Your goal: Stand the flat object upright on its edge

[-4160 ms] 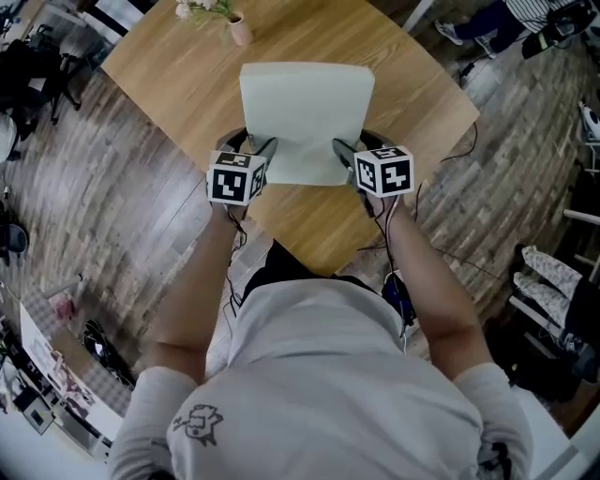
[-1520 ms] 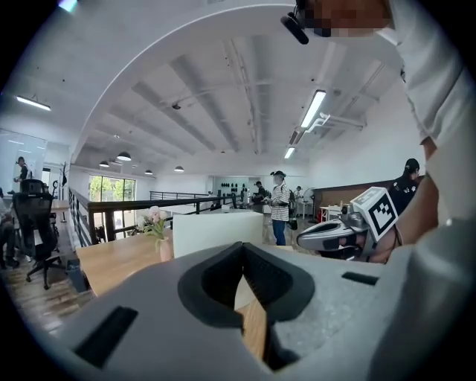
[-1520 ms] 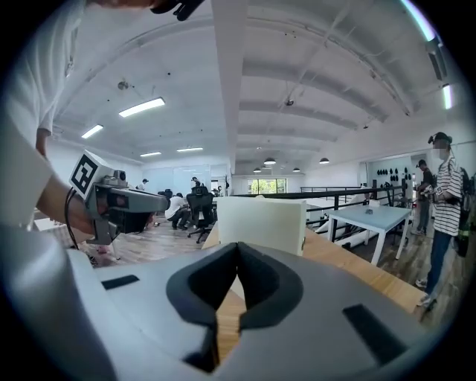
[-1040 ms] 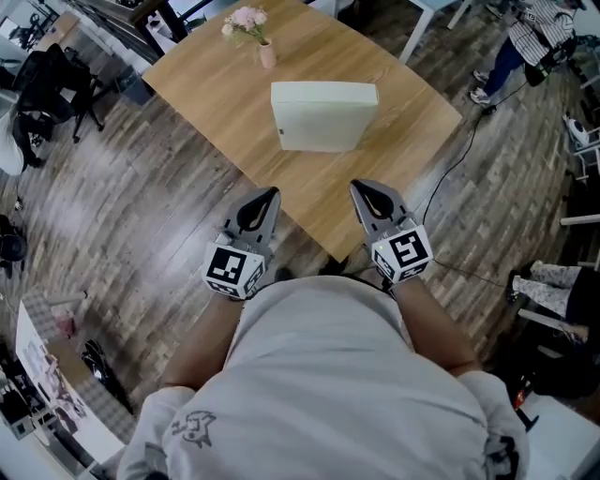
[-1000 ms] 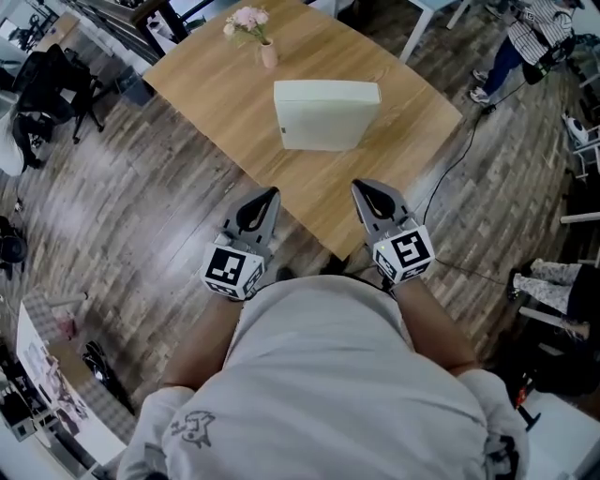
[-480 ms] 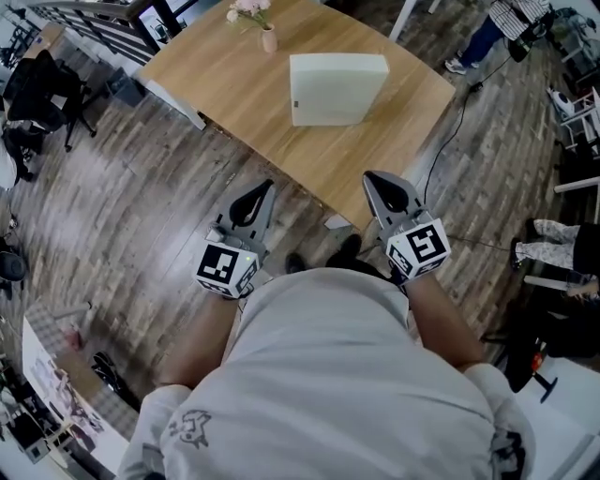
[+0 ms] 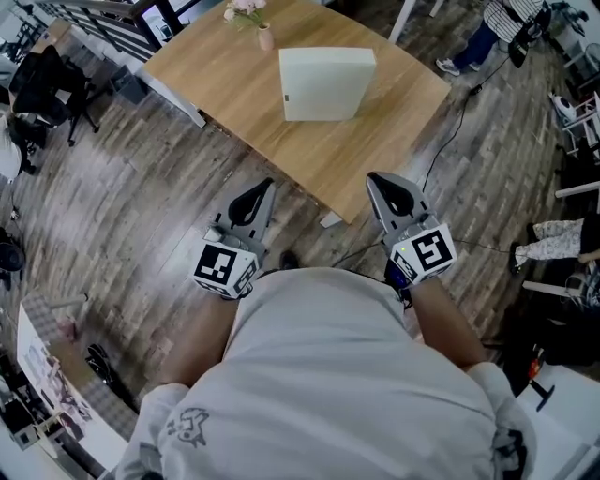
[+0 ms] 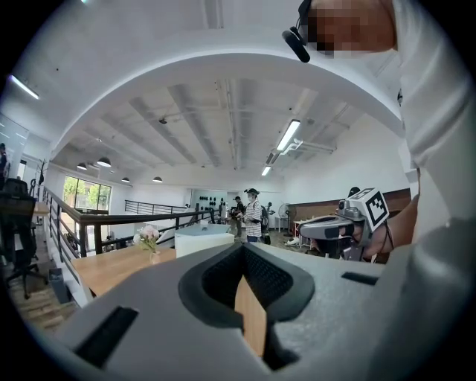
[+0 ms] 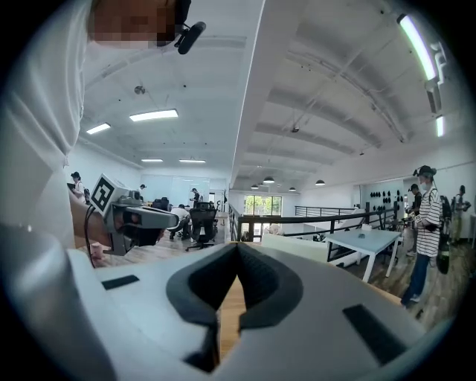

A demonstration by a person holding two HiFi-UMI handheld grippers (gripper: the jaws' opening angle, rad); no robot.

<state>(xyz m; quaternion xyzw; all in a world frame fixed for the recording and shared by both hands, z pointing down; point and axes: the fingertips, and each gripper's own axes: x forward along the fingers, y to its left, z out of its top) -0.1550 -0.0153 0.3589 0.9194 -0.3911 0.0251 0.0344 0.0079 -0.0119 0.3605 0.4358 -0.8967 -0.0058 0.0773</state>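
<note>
The flat object (image 7: 326, 82) is a pale cream slab on the wooden table (image 7: 225, 80). It appears to stand on its long edge, broad face toward me, with nothing touching it. The left gripper view shows the slab (image 8: 203, 239) far off beyond the jaws. Both grippers hang off the table's near corner, over the floor by my waist. My left gripper (image 7: 255, 193) is shut and empty. My right gripper (image 7: 388, 186) is shut and empty too. The jaws meet in both gripper views.
A small vase of pink flowers (image 7: 253, 19) stands at the table's far corner, behind the slab. A cable (image 7: 441, 150) runs across the wood floor at right. A black office chair (image 7: 42, 89) sits at left. A person in a striped shirt (image 7: 511, 14) stands at upper right.
I have stepped back from the table, so the table and slab sit farther away. Earlier both grippers were at the slab's lower edge; now they are clear of it and shut.
</note>
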